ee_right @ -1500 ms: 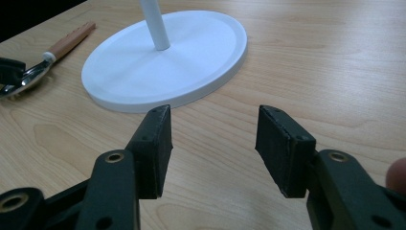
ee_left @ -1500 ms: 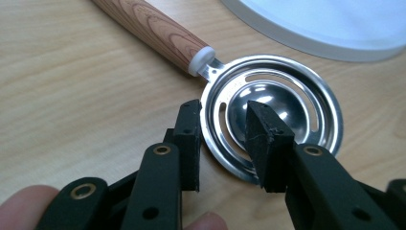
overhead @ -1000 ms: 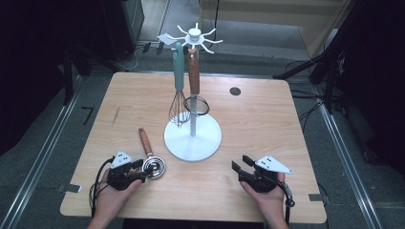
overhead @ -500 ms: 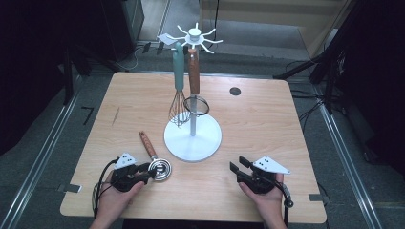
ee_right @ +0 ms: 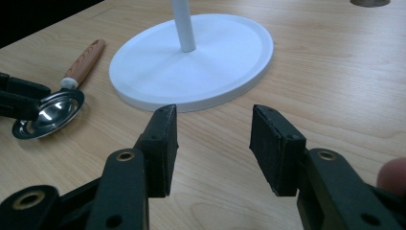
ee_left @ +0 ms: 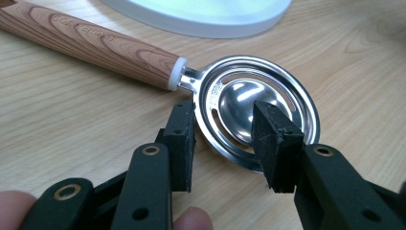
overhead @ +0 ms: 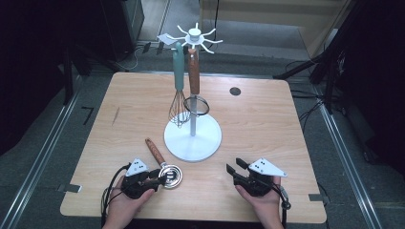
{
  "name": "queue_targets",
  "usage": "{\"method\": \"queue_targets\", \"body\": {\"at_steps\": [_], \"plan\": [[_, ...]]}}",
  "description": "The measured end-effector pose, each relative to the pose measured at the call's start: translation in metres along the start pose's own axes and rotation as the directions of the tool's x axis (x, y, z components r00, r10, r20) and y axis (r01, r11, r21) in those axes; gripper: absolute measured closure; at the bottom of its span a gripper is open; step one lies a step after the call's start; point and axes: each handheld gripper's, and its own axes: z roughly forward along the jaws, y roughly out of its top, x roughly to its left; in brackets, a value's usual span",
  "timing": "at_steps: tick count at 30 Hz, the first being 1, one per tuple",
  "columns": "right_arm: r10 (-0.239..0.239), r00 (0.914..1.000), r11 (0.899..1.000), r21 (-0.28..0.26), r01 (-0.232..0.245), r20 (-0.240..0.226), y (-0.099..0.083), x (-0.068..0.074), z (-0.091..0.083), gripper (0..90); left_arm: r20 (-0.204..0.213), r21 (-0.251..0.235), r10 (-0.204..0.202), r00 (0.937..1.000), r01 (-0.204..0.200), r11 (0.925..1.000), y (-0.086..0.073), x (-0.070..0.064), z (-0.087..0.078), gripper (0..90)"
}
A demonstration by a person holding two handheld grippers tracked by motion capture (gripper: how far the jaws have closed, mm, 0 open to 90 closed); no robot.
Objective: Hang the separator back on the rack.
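1. The step in hand looks like the pick-up of the egg separator [ee_left: 249,103] – the left tool [ee_left: 225,143] has its jaws apart and set either side of the steel bowl's near rim, one outside it, one over the cup, not yet pinched.
2. The separator lies flat on the counter [overhead: 267,119], near the front edge, just beside the white utensil stand [overhead: 193,138] and left of its base; its handle points away towards the stand.
3. Next move, as I judge it: close on the thin rim squarely, then lift – the slick metal could slip or tip.
4. It has a wood-grain handle [ee_left: 91,48], a white collar, and a polished slotted bowl with a small central cup.
5. The right tool [overhead: 241,172] rests with jaws apart over bare counter, holding nothing.
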Motion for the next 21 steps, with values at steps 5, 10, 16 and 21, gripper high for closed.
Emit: {"method": "queue_targets", "body": {"at_steps": [5, 10, 16, 21], "plan": [[-0.009, 0.9997, 1.000, -0.001, 0.009, -0.021, 0.000, 0.008, 0.002, 53.7, 0.009, 0.006, 0.001, 1.0000, -0.001, 1.0000, 0.000, -0.009, 0.003, 62.6], [-0.013, 0.9988, 1.000, 0.003, 0.014, -0.047, 0.000, 0.018, 0.003, 54.4, 0.030, 0.012, -0.012, 0.9995, 0.012, 0.9999, 0.000, -0.018, 0.006, 63.0], [-0.015, 0.9988, 1.000, -0.003, 0.015, -0.047, 0.001, 0.021, 0.002, 54.8, 0.065, 0.015, -0.033, 0.9973, 0.032, 0.9994, 0.001, -0.026, 0.011, 63.8], [-0.010, 0.9976, 1.000, -0.011, 0.009, -0.069, 0.001, 0.021, -0.001, 62.6, 0.058, 0.015, -0.029, 0.9979, 0.028, 0.9995, 0.002, -0.034, 0.015, 64.7]]}}
